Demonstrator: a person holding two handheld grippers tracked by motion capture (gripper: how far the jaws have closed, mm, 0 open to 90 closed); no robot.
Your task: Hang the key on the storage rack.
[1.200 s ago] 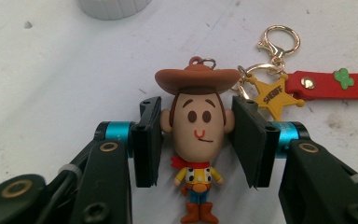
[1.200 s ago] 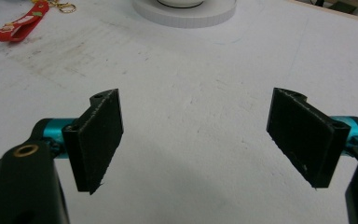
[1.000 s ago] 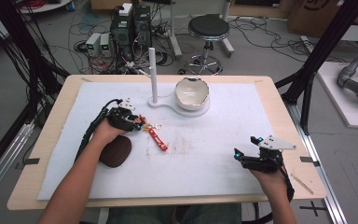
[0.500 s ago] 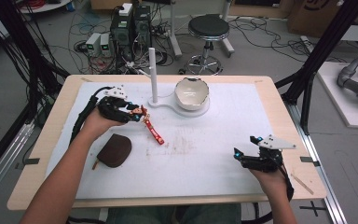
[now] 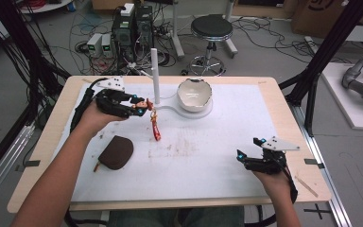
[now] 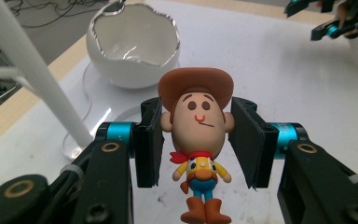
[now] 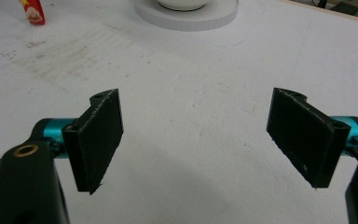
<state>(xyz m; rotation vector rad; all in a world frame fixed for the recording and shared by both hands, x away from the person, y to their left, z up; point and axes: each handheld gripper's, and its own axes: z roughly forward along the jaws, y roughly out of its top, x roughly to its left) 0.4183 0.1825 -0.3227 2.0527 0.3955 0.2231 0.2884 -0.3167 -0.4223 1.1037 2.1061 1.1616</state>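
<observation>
Brown-hatted cowboy keychain (image 6: 196, 140) is clamped by the head in your left gripper (image 5: 139, 106), lifted at upper left beside the white stand (image 5: 154, 75). Hanging it there seems left. Your right gripper (image 7: 196, 140) waits wide open, empty, lower right.

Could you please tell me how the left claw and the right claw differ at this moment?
The left claw is shut on the head of a small cowboy figure keychain, while the right claw stands open with nothing between its black pads. The left claw is held above the table beside the thin white upright post, with a red strap dangling below it; the right claw sits low at the white mat's near corner. Both are black with blue fittings.
</observation>
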